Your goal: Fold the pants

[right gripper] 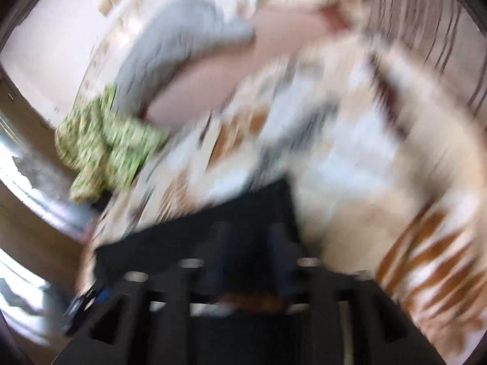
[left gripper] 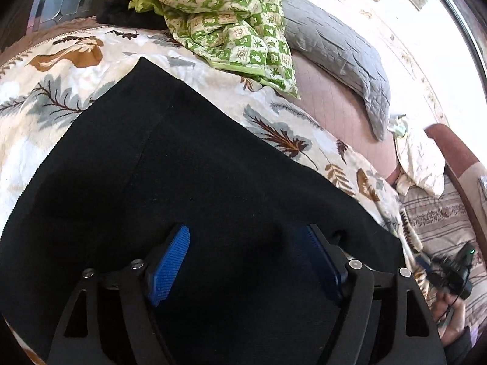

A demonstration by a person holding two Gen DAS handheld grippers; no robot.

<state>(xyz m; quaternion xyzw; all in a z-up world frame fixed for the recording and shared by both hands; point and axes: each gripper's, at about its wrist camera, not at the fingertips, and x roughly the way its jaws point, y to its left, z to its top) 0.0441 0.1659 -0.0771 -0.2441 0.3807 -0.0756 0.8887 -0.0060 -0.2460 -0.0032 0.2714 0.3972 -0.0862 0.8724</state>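
The black pants (left gripper: 182,167) lie spread on a leaf-print bedspread (left gripper: 54,91), filling the lower half of the left wrist view. My left gripper (left gripper: 248,237) hovers just over the pants with its blue pads (left gripper: 170,261) wide apart and nothing between them. The right wrist view is badly motion-blurred. There the pants (right gripper: 231,219) show as a dark shape at the lower middle, with my right gripper (right gripper: 251,237) over their edge. Its fingers look fairly close together, but the blur hides whether they pinch the cloth.
A green-and-cream checked quilt (left gripper: 219,21) is bunched at the far side of the bed beside a grey quilted pillow (left gripper: 331,48). A pinkish sheet (left gripper: 334,106) and a cream cloth (left gripper: 423,158) lie to the right. My right gripper also shows in the left wrist view (left gripper: 450,270).
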